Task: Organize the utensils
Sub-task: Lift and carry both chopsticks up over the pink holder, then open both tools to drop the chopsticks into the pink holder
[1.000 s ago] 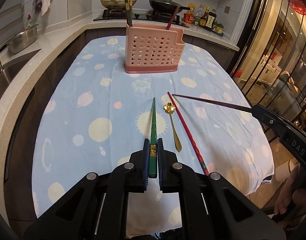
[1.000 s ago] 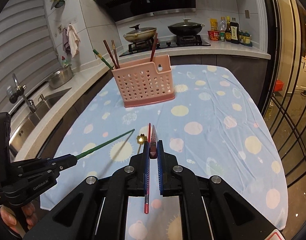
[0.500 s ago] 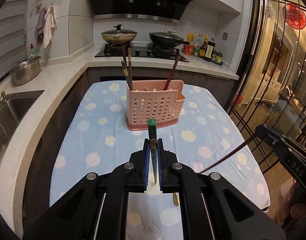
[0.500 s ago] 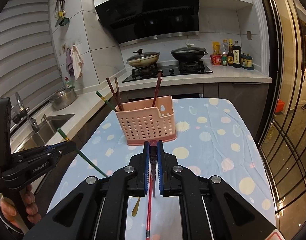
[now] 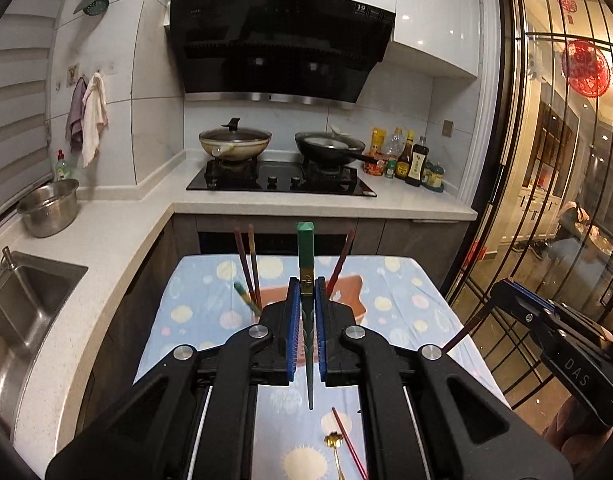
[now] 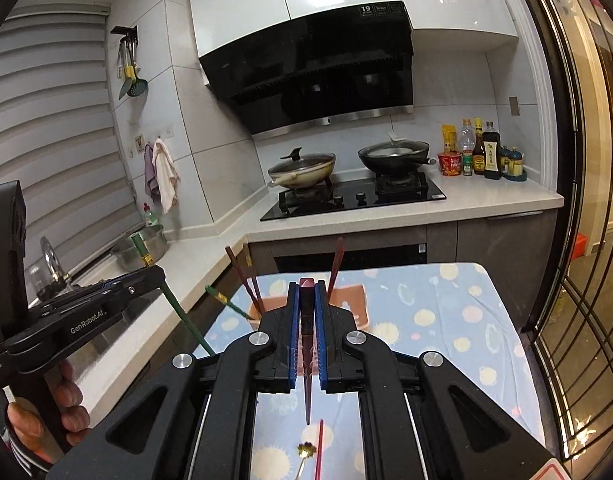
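Left gripper [image 5: 305,300] clamps a green chopstick [image 5: 305,256], right gripper [image 6: 306,304] a maroon chopstick [image 6: 306,320]; pink holder [image 6: 356,300] just beyond both jaws; spotted cloth [image 6: 466,320] beneath.

You are looking at seven chopsticks [image 5: 305,264], one gold spoon [image 5: 333,440], one pink basket [image 5: 352,292] and two pans [image 5: 235,143].

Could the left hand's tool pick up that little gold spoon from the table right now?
Probably not as things stand. The left gripper is already shut on the green chopstick, so its fingers are occupied. The gold spoon lies on the tablecloth below and behind the fingertips, beside a red chopstick.
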The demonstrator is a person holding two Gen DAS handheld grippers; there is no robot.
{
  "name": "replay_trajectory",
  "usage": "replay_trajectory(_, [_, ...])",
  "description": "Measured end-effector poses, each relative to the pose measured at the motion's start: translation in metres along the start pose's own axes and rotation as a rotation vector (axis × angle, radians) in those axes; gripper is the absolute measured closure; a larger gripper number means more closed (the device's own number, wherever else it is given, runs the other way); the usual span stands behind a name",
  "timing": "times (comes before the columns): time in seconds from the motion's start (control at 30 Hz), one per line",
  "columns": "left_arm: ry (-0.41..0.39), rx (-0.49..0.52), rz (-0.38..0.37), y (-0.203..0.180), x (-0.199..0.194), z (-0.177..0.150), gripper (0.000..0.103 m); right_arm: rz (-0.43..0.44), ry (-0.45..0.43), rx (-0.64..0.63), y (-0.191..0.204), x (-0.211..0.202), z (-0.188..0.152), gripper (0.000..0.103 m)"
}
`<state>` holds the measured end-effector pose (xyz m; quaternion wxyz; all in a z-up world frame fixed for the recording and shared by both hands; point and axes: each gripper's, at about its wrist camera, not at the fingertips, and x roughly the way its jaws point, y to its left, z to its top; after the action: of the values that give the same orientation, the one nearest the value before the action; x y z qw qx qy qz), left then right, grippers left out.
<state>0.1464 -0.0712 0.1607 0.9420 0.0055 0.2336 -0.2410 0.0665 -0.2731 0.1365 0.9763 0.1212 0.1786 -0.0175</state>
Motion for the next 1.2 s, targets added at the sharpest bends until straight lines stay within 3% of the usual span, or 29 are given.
replay_trajectory(0.23, [-0.081, 0.008, 0.012, 0.002, 0.021, 0.054, 0.096, 0.015, -0.087, 0.007, 0.005, 0.033, 0.059, 0.096])
replay_trajectory(0.43, [-0.085, 0.017, 0.035, 0.008, 0.051, 0.071, 0.096, 0.017, -0.102, 0.019, 0.007, 0.072, 0.085, 0.096])
replay_trajectory(0.7, [-0.014, 0.011, 0.049, 0.025, 0.099, 0.059, 0.096, 0.010, 0.009, 0.015, 0.005, 0.140, 0.066, 0.096])
replay_trajectory(1.03, [0.059, -0.002, 0.031, 0.026, 0.131, 0.036, 0.095, 0.006, 0.110, 0.021, 0.001, 0.178, 0.034, 0.095])
replay_trajectory(1.13, [0.076, -0.006, 0.035, 0.027, 0.135, 0.031, 0.092, -0.012, 0.103, 0.026, -0.002, 0.175, 0.027, 0.082])
replay_trajectory(1.2, [0.079, -0.007, 0.046, 0.027, 0.135, 0.029, 0.082, -0.017, 0.103, 0.034, -0.006, 0.171, 0.025, 0.077])
